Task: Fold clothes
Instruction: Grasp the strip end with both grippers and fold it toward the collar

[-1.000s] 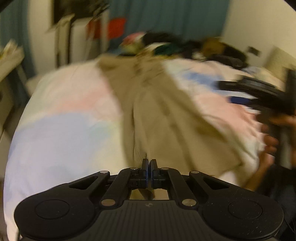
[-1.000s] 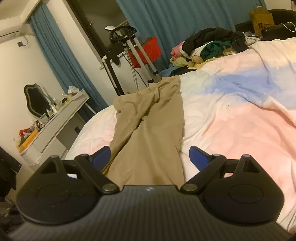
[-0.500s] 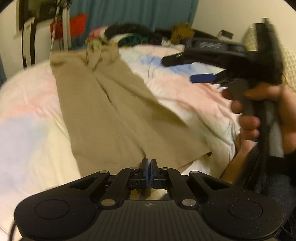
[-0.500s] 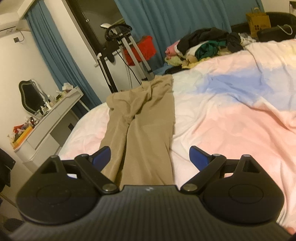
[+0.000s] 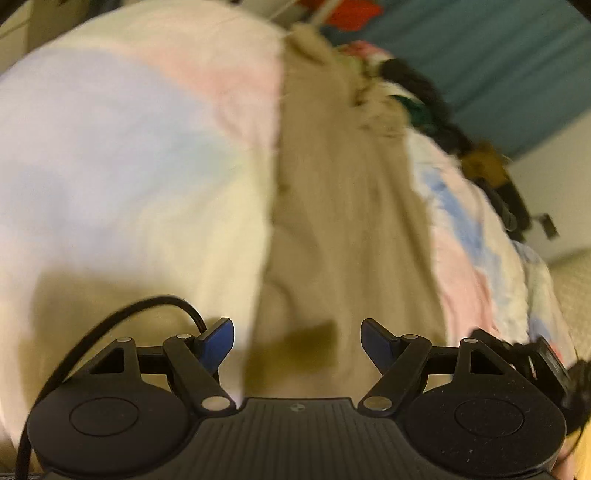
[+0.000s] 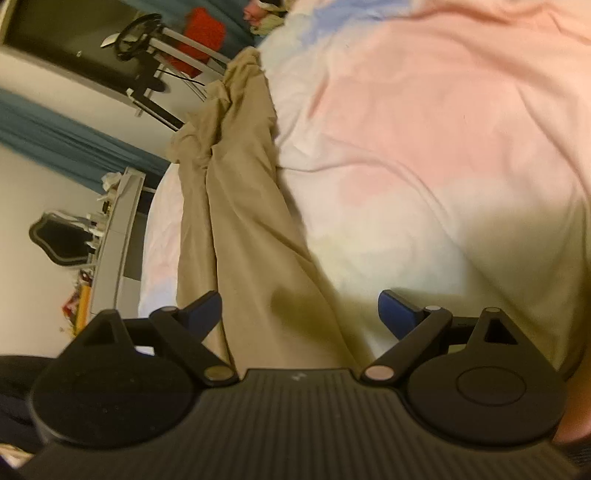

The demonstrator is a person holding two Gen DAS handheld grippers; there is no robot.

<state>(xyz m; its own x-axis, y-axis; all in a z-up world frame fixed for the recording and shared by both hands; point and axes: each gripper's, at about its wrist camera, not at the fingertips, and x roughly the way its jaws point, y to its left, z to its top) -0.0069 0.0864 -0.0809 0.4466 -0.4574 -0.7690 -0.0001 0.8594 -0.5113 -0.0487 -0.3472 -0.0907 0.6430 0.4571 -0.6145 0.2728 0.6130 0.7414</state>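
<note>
Half a second ago the left gripper (image 5: 297, 338) was pressed together at the near hem of the trousers (image 5: 343, 221); its blue fingers (image 5: 218, 339) are now spread wide and hold nothing, hanging just above the cloth. Both views have also tilted over since then, so the bed (image 5: 110, 147) runs at a slant.

Nearest the left gripper lies the trousers' hem, at the bed's near edge, with the gripper's shadow falling on the tan cloth between the fingers. A black cable (image 5: 110, 325) loops up over the gripper's left side. At the lower right of that view a dark piece of the other gripper shows, blurred.

The right gripper (image 6: 299, 314) is spread wide too, empty, with the trouser legs (image 6: 251, 229) passing between its fingers (image 6: 400, 314) and under them; whether it touches the cloth cannot be told. The two legs lie side by side, flat along the bed's left edge, and run away toward the far end, where the waist is bunched and rumpled.

The pastel sheet (image 6: 424, 129), pink, blue and pale yellow, covers the bed right of the trousers. Off the bed's left side stand a white dresser (image 6: 118, 236) with a dark-framed mirror (image 6: 61, 240). Farther off are a metal stand (image 6: 155, 55), a red thing (image 6: 205, 27) and a teal curtain (image 5: 498, 66). A heap of clothes (image 5: 417, 96) lies at the bed's far end.
</note>
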